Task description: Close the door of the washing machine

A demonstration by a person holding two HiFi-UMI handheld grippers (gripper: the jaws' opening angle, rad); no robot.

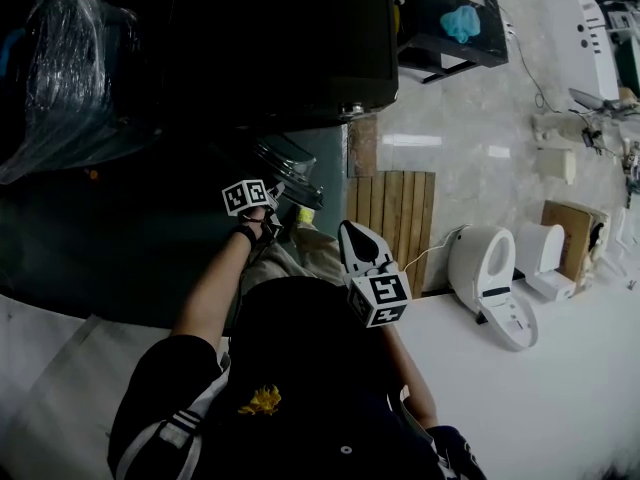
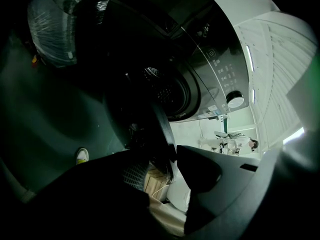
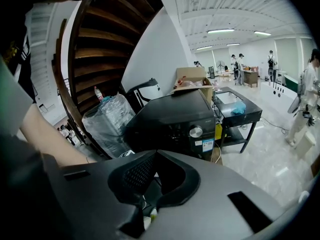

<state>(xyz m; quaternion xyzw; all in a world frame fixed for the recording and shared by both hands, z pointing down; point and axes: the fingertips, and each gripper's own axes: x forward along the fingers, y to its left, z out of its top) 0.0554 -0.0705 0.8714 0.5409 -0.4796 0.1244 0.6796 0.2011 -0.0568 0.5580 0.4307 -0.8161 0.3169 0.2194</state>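
Observation:
The black front-loading washing machine [image 1: 280, 48] stands at the top of the head view; its round door [image 1: 290, 173] hangs open towards me. My left gripper [image 1: 274, 200] is at the door's free edge. In the left gripper view the door's dark rim [image 2: 159, 126] runs down between the parted jaws of the left gripper [image 2: 160, 158], with light showing beside the right finger [image 2: 200, 171]; the drum opening [image 2: 167, 91] lies behind. My right gripper [image 1: 352, 234] hangs apart, to the right of the door, with its tips together on nothing. It [image 3: 154, 154] faces the machine [image 3: 170, 119] from a distance.
A plastic-wrapped bundle [image 1: 70, 68] stands left of the machine. A slatted wooden board [image 1: 392, 218] lies on the floor to its right, with white toilet seats [image 1: 490, 278] beyond. A black table with a blue cloth [image 1: 452, 20] is at the back right. People stand far off.

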